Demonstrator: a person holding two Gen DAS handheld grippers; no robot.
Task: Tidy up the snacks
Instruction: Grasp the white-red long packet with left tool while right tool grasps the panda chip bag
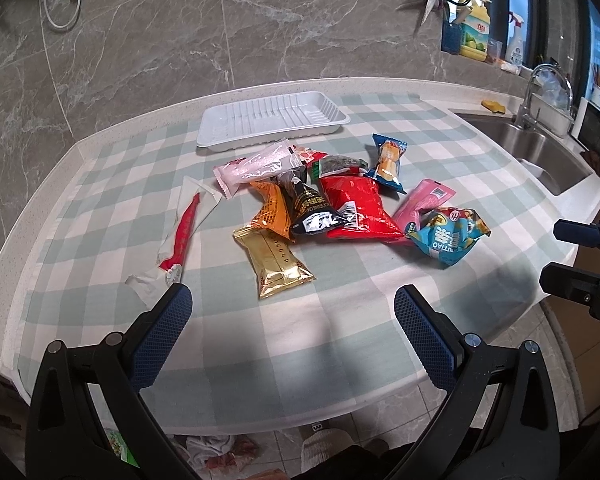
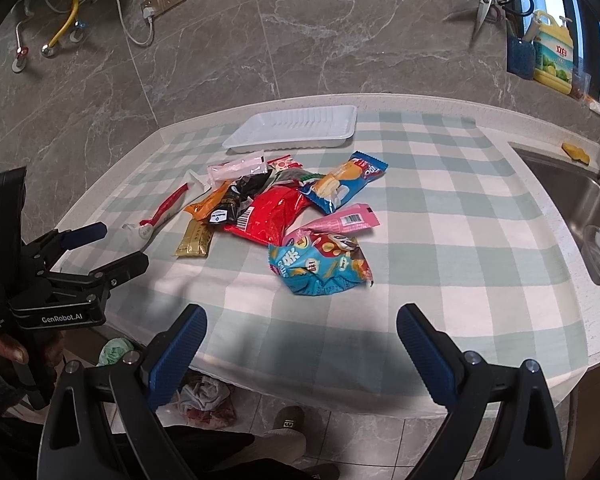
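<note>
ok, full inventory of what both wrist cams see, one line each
tray: 1, white, empty, far side of cloth
checked cloth: 1, green-white, covers the counter
gold packet: 1, gold, nearest edge of pile
red bag: 1, red, pile centre
orange packet: 1, orange, left of black packet
black packet: 1, black, on pile
pale pink packet: 1, near tray
white-red sachet: 1, left of pile
blue bag: 1, light blue, right of pile
pink packet: 1, behind blue bag
blue cake packet: 1, right rear
sink: 1, steel, far right
yellow bottle: 1, sill
left gripper: open, empty
right gripper: open, empty
</note>
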